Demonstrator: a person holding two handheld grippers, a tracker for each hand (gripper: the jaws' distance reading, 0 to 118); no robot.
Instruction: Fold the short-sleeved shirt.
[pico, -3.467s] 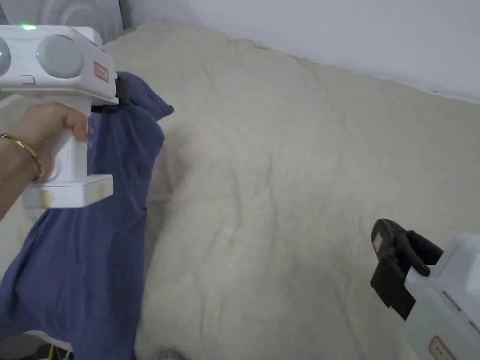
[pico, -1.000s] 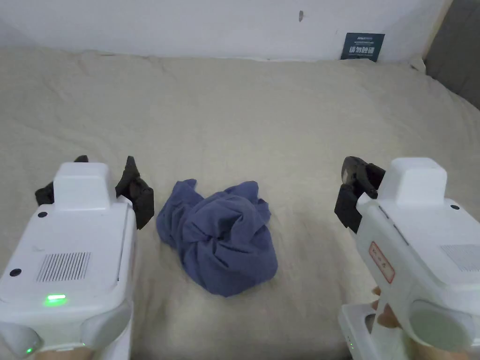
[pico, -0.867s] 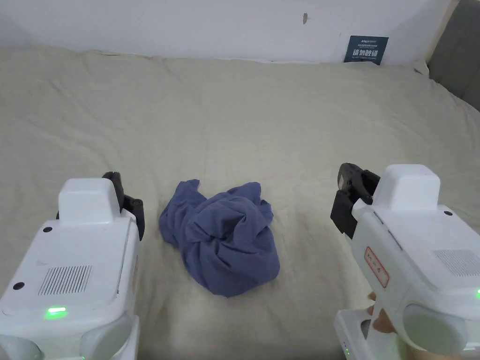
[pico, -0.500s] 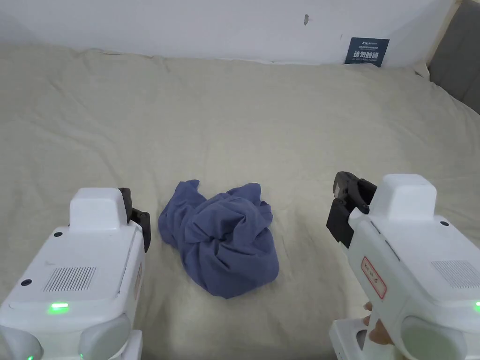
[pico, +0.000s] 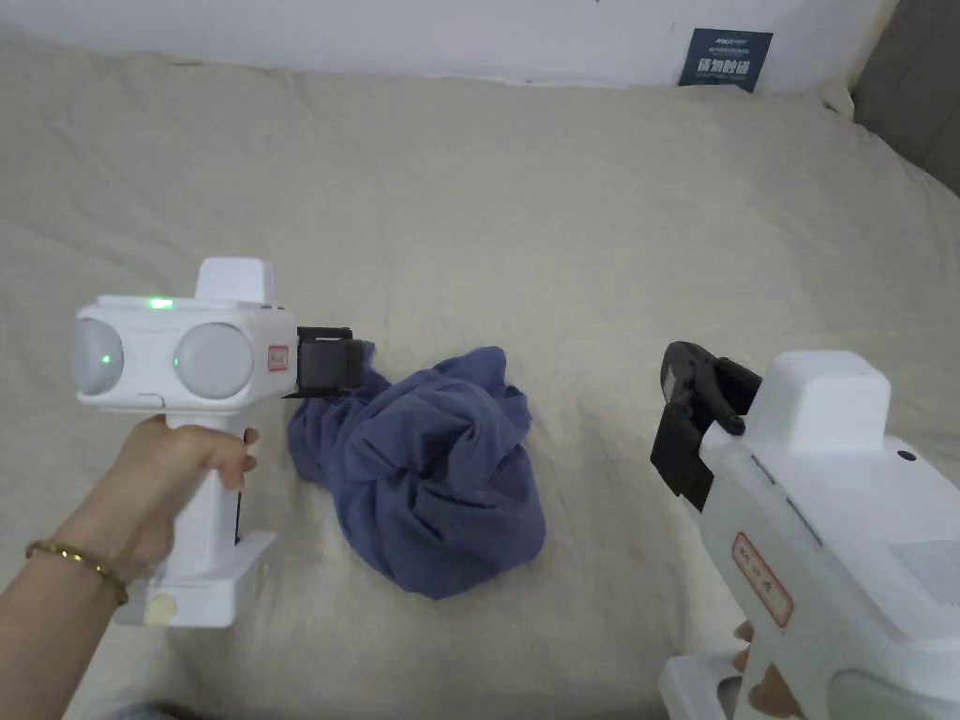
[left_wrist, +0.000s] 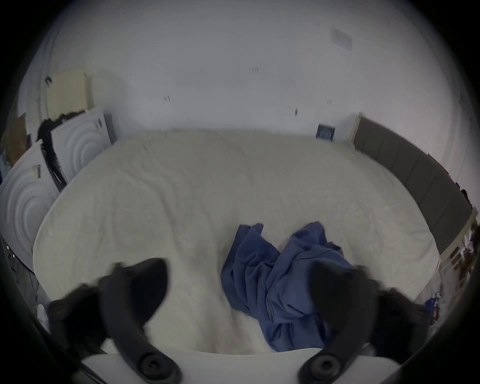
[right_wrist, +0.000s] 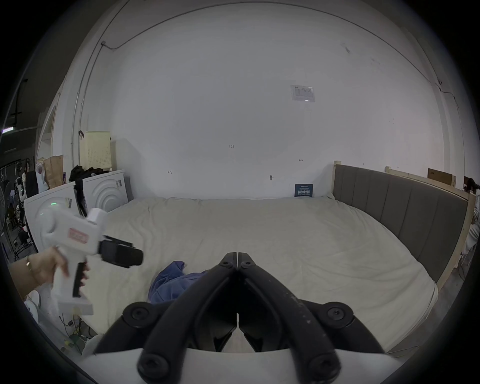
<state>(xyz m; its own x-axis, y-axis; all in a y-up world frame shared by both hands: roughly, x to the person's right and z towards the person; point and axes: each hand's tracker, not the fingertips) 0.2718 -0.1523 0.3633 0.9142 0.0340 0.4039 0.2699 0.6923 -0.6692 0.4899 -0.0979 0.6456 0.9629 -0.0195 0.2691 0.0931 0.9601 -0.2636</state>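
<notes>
The blue short-sleeved shirt (pico: 427, 473) lies crumpled on the near middle of the bed (pico: 581, 234). Half a second ago the left gripper (pico: 325, 364) pointed away from the person beside it; now it is turned sideways at the shirt's far-left edge, jaws spread wide, perhaps touching cloth. The right gripper (pico: 694, 422), jaws closed on nothing, waits to the right. Unfolding seems about to start.

Right tool (pico: 689, 412) body cut off
</notes>
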